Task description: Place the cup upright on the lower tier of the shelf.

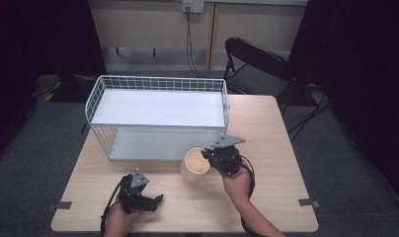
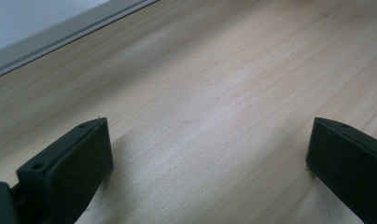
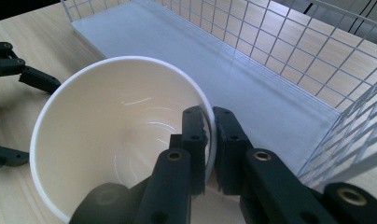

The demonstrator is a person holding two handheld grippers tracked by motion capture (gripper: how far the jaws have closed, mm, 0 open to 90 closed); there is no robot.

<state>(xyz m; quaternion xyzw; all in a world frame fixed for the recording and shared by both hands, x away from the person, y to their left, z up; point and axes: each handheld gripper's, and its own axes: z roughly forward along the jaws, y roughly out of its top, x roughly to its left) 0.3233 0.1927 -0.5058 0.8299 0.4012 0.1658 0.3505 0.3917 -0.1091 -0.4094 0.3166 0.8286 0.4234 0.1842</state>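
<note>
1. My left gripper (image 1: 158, 199): near the table's (image 1: 281, 197) front edge, left of centre, lying low over the bare wood. Jaws spread wide, nothing between them. It points toward the right edge.

2. My right gripper (image 3: 209, 135): right of centre, between the front edge and the rack. Jaws pinched on the rim of the paper cup, one jaw inside the wall, one outside.

3. Paper cup (image 1: 195, 164): white, empty, mouth tipped up and toward me. It sits just in front of the rack's right front corner; I cannot tell whether its base rests on the table or is lifted clear.

4. White wire rack (image 1: 158, 84): two tiers, filling the middle and far left of the table, long axis parallel to the front edge. The lower shelf (image 3: 252, 88) opens toward me, directly beyond the cup.

5. Governing relation: the cup is already in the right gripper, with the lower shelf just ahead and to the left of it. I judge the right hand far better placed than the left for any placing into the rack.

6. Folding chair (image 1: 257, 64): black, beyond the far right corner, off the table.
</note>
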